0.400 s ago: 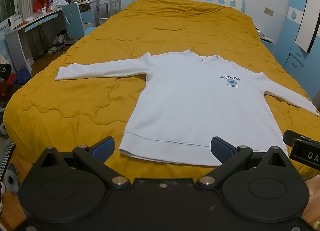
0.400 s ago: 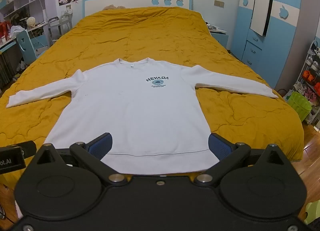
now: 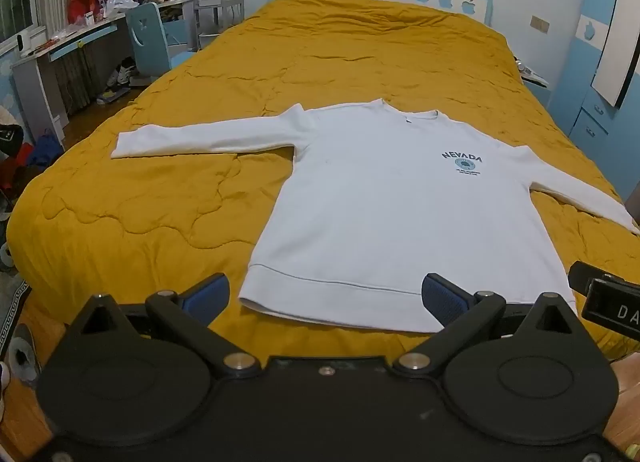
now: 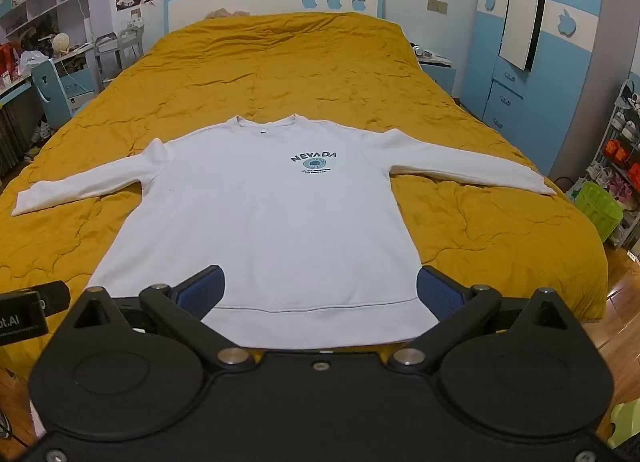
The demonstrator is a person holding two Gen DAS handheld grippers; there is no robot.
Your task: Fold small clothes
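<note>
A white long-sleeved sweatshirt (image 3: 392, 214) (image 4: 272, 222) with a dark "NEVADA" print lies flat and face up on a mustard-yellow quilted bed (image 3: 168, 198) (image 4: 480, 222). Both sleeves are spread out sideways and the hem faces me. My left gripper (image 3: 326, 294) hovers open above the hem's left part, nothing between its blue pads (image 3: 208, 296). My right gripper (image 4: 320, 290) is open too, held above the hem's right part, with its blue pads (image 4: 436, 294) on either side of the cloth below and clear of it.
A desk, blue chair (image 3: 150, 40) and shelves stand left of the bed, with shoes and bags on the floor. A blue wardrobe (image 4: 516, 62), a shoe rack and a green basket (image 4: 598, 210) stand on the right. The headboard (image 4: 276, 0) closes the far end.
</note>
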